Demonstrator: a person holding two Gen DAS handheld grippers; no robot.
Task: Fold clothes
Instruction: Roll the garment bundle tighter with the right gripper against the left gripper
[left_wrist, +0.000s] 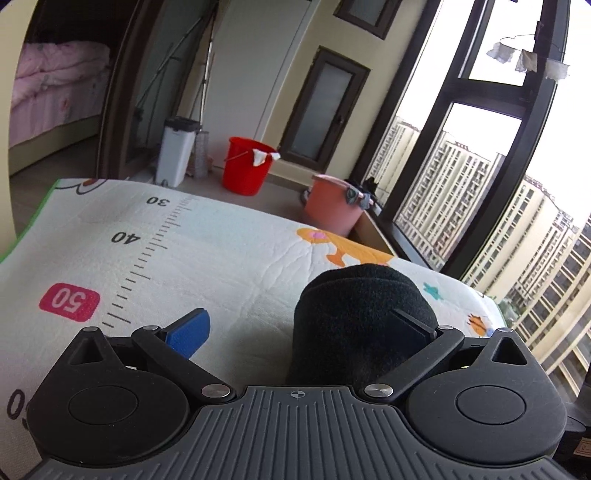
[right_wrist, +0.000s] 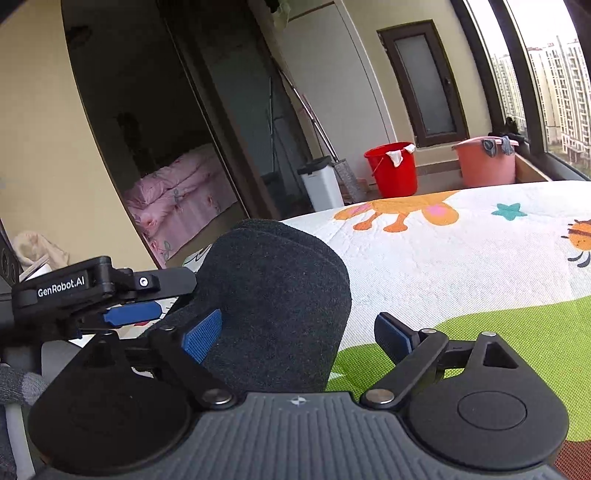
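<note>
A black fleece garment (left_wrist: 360, 295) lies bunched in a thick rounded fold on the printed play mat (left_wrist: 221, 258). My left gripper (left_wrist: 299, 321) is open wide; the garment sits between its fingers, pressed against the right finger (left_wrist: 413, 326), while the blue left pad (left_wrist: 188, 332) is free. In the right wrist view the same garment (right_wrist: 277, 288) rests against the blue left pad (right_wrist: 203, 334) of my open right gripper (right_wrist: 299, 317), over the mat (right_wrist: 443, 258). The left gripper (right_wrist: 147, 295) reaches the garment from the left side there.
Beyond the mat's far edge stand a red bucket (left_wrist: 245, 166), a pink basin (left_wrist: 330, 210) and a white bin (left_wrist: 177, 151). Tall windows (left_wrist: 480, 184) run along the right. A doorway at the left shows pink bedding (right_wrist: 177, 192).
</note>
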